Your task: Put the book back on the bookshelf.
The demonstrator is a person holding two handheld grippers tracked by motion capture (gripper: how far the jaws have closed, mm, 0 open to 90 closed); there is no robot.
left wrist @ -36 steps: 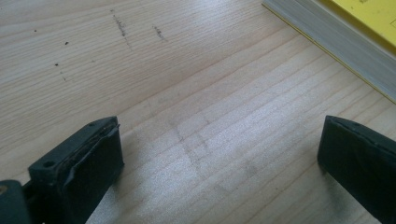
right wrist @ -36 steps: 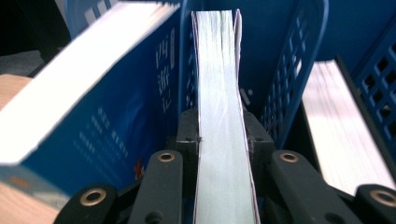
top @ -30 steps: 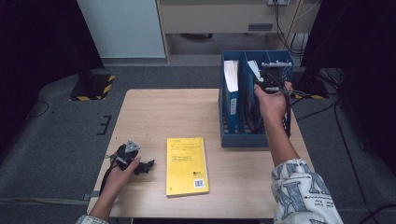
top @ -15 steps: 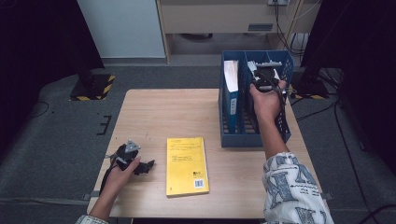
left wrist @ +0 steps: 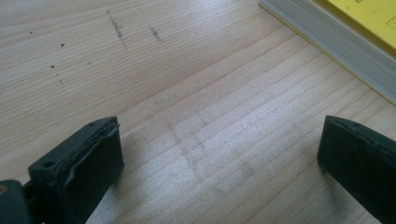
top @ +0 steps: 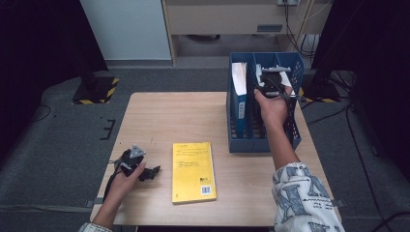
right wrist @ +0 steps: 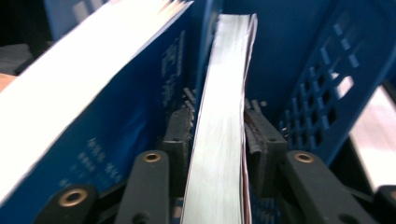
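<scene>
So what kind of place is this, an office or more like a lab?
Most likely a lab or recording room, not a plain office: a lone wooden table on grey carpet, a black stand with hazard-striped feet, loose cables by the wall. The blue file box and yellow book look staged.

A pale wooden worktop (top: 183,116) with rounded corners carries three things. A blue slotted file rack (top: 263,142) stands at its far right corner, books upright inside. A yellow book (top: 193,170) lies flat near the middle of the near edge. The left claw (top: 153,171) rests on the wood near the near left corner, just beside the yellow book.
</scene>
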